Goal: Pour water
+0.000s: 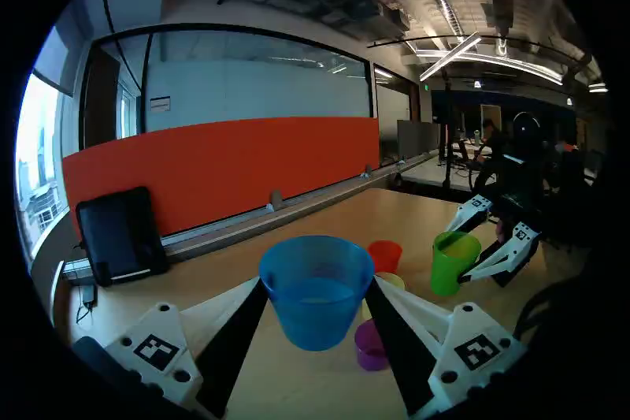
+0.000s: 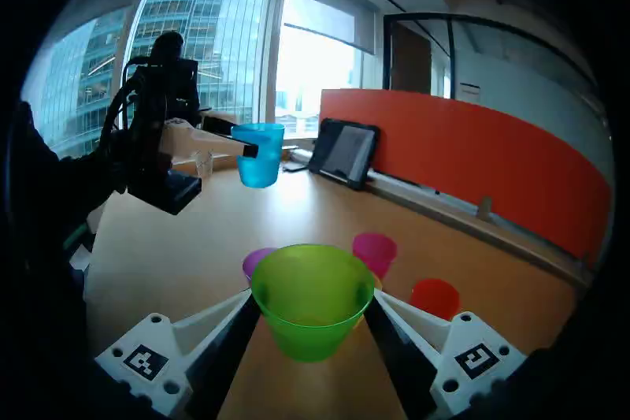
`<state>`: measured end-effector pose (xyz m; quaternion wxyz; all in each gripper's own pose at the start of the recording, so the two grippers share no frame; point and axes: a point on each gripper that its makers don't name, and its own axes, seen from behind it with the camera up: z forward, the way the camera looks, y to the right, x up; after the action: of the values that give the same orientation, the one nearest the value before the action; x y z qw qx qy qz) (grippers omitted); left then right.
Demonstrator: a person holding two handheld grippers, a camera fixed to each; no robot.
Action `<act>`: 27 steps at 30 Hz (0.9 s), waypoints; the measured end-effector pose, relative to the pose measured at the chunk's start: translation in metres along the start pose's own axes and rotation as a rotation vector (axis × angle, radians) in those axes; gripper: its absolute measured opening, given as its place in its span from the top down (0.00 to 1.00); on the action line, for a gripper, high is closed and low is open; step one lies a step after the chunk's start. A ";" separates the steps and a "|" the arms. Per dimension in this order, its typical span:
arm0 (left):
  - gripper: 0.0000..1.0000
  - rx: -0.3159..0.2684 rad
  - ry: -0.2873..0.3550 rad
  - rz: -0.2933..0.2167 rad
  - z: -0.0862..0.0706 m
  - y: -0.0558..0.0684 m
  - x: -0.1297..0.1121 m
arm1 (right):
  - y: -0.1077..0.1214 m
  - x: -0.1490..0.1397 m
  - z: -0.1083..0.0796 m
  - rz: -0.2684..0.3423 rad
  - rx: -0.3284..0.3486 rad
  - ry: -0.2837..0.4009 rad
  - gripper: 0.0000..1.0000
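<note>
blue translucent plastic cup, likely light and squashy, clamped under its rim by left gripper fingers; right gripper fingers clamp green plastic cup.

I see orange partition along far edge of wooden surface. Glass wall above partition. Dark tablet leaning at partition's end; bright windows beyond it. Strip lights overhead.

White bodies, black finger faces, black-white square tags showing on left gripper, right gripper. blue cup sitting between left fingers; green cup between right ones. red cup, purple cup past left tips; orange partition beyond.
</note>
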<state>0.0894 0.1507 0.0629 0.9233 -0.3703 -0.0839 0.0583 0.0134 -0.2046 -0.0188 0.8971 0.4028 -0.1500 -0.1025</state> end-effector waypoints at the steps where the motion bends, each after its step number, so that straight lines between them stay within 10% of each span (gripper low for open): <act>1: 0.15 0.002 0.004 0.000 -0.001 0.001 0.001 | 0.000 0.004 -0.001 -0.001 -0.002 0.010 0.09; 27: 0.15 0.022 0.058 0.003 -0.024 0.016 0.020 | -0.001 0.069 -0.010 -0.027 -0.011 0.149 0.09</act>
<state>0.1133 0.1496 0.0374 0.9292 -0.3619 -0.0557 0.0496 0.0817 -0.2197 -0.0128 0.9065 0.4063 -0.0770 -0.0851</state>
